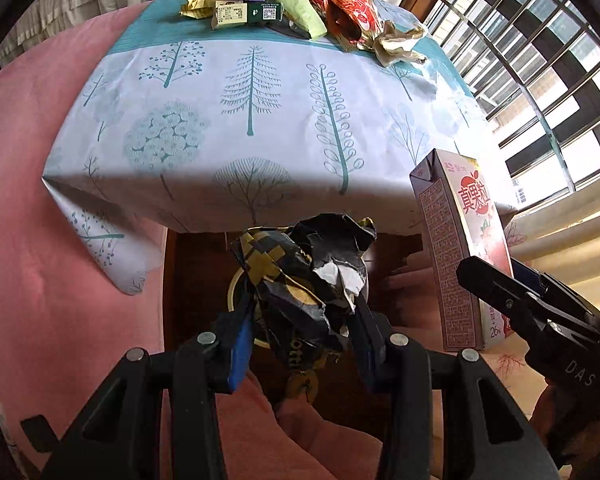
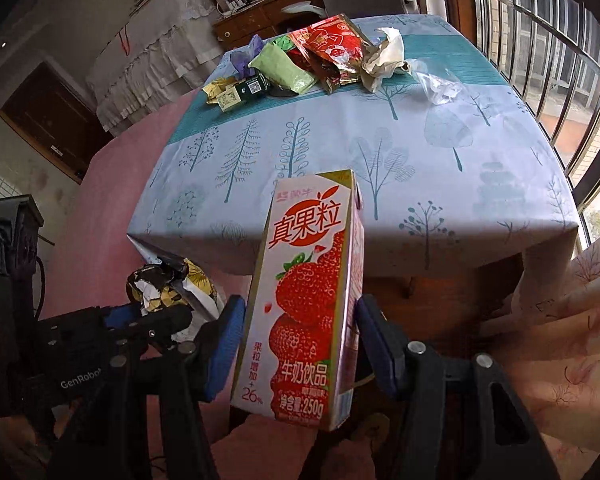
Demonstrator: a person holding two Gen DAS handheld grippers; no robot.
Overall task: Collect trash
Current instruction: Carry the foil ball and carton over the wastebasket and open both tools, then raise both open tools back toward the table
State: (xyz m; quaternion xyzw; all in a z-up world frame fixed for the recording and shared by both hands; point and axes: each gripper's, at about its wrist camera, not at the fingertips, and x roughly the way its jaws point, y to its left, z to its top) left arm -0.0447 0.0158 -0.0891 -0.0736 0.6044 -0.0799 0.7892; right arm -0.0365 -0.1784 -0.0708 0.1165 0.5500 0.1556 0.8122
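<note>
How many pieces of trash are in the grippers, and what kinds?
Crumpled black-and-yellow wrapper, in the left gripper: 1
Strawberry milk drink carton, in the right gripper: 1
Total held: 2
More trash sits in a pile on the table.

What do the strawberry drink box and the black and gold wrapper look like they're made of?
Strawberry drink box: coated paperboard, it seems; glossy print, sharp folded edges. Black and gold wrapper: likely printed paper; it is crumpled, and a tear shows white inside.
</note>
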